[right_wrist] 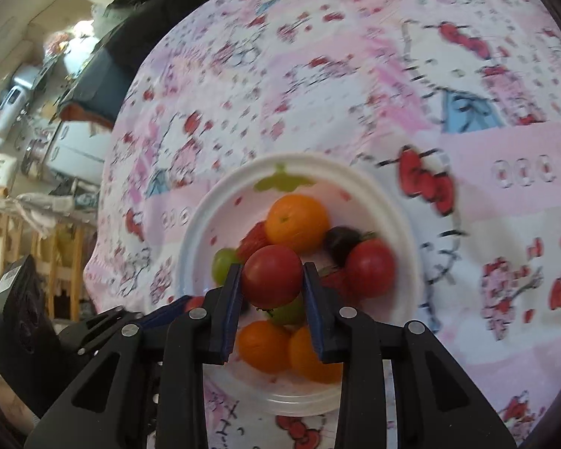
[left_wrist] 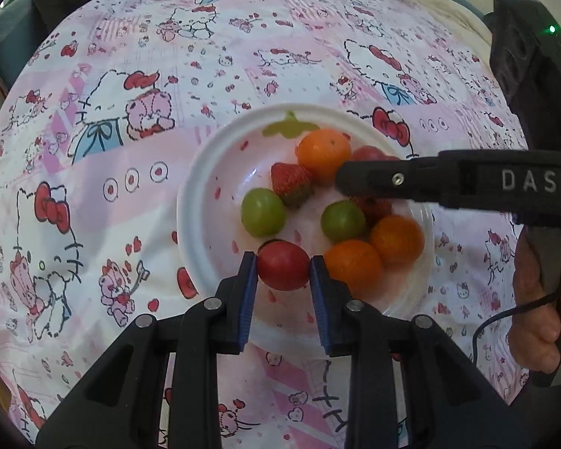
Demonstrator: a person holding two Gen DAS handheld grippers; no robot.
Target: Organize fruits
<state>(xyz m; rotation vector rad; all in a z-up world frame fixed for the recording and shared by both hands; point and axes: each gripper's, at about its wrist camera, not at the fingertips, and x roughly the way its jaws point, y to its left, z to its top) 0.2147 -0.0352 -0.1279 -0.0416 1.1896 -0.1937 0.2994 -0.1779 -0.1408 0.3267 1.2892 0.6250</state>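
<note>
A white plate on the patterned cloth holds several small fruits: oranges, green ones and a strawberry. My left gripper is shut on a red tomato over the plate's near rim. Reaching in from the right above the fruits is my right gripper. In the right wrist view my right gripper is shut on another red tomato above the plate. Below it lie oranges, a green fruit and one more red tomato. The left gripper shows at the lower left.
A pink and white cartoon tablecloth covers the table. A hand holds the right gripper's handle at the right edge. Beyond the table's left edge stand cluttered shelves and a dark garment.
</note>
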